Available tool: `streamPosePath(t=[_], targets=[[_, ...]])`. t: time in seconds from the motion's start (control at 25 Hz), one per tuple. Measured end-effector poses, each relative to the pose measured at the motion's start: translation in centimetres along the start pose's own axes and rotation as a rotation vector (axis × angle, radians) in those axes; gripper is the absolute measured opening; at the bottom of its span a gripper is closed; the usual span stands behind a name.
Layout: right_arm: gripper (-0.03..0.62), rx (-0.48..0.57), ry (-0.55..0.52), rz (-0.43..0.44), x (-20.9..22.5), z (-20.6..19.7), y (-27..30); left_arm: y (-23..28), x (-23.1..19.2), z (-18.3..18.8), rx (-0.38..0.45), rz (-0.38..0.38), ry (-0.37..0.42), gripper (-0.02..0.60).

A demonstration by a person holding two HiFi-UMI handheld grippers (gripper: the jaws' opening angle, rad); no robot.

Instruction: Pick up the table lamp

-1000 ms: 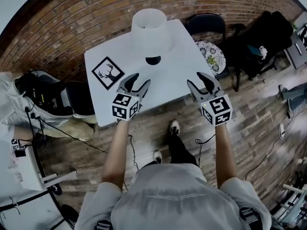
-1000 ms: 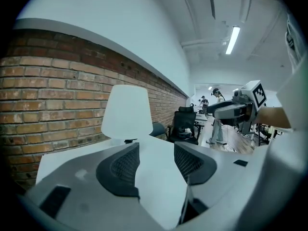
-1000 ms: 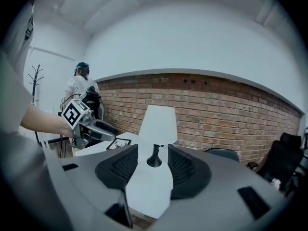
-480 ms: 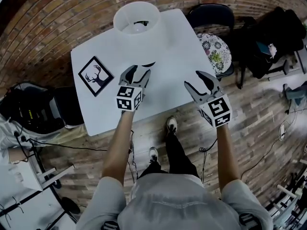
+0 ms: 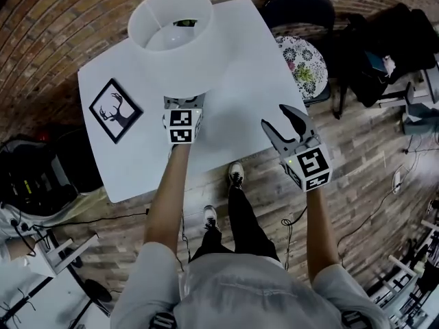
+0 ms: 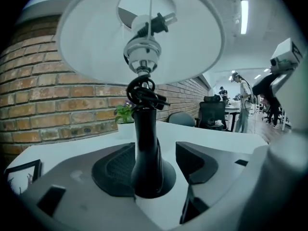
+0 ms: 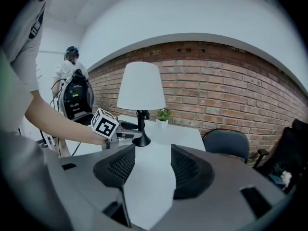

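The table lamp has a white shade (image 5: 171, 26) and a black stem on a round black base (image 6: 146, 153). It stands upright on the white table (image 5: 247, 67). My left gripper (image 5: 183, 108) reaches under the shade, so its fingertips are hidden in the head view. In the left gripper view the left gripper (image 6: 154, 162) is open, with the stem standing between the jaws and a gap showing on the right side. My right gripper (image 5: 279, 118) hangs open over the table's near right edge and holds nothing. The right gripper view shows the lamp (image 7: 141, 85) ahead of the right gripper (image 7: 151, 165) and the left gripper (image 7: 122, 129) at the lamp's base.
A framed deer picture (image 5: 114, 110) lies on the table's left part. A small potted plant (image 7: 163, 115) stands by the brick wall behind the lamp. A dark chair (image 5: 298, 9) and a floral seat (image 5: 302, 67) stand to the table's right. A person with a backpack (image 7: 72, 90) is far left.
My left gripper has moved forward, under the shade, until its jaws stand either side of the lamp's stem. The right gripper has hardly moved. The head view has shifted closer over the lamp.
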State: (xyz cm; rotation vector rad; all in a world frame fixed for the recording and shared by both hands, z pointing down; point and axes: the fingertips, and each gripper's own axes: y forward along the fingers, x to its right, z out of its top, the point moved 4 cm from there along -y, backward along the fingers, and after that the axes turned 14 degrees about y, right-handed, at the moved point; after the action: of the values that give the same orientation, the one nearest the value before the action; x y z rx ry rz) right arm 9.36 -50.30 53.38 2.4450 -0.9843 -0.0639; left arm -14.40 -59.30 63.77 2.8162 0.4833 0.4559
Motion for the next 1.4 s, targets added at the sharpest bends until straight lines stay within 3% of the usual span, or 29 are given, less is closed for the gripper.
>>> streamPosePath(t=[0.36,0.48,0.64,0.88,1.16,1.4], targets=[[0.230,-0.039,0.028,-0.024,1.6,-2.3,-0.4,3.5,-0.9,-0.7,0.007,0.022,0.008,0.244],[0.230,-0.047,0.038,-0.026,1.7,-2.8,-0.5,4.3,-1.5,0.2,0.051,0.033,-0.024,0.178],[0.232,-0.052,0.054,-0.023,1.6,-3.2,-0.1,4.5,-1.7,0.2,0.069,0.035,-0.043,0.172],[0.232,-0.063,0.070,0.002,0.5,-4.1,0.5,3.8,-1.2,0.2,-0.008,-0.019,-0.010,0.166],[0.236,-0.062,0.250,0.113,-1.9,-5.5,1.5,-0.1,0.4,0.7,-0.021,-0.084,-0.047,0.163],[0.239,-0.075,0.593,0.304,-5.5,-8.2,3.7,-4.9,1.9,3.1,0.037,-0.161,-0.039,0.161]])
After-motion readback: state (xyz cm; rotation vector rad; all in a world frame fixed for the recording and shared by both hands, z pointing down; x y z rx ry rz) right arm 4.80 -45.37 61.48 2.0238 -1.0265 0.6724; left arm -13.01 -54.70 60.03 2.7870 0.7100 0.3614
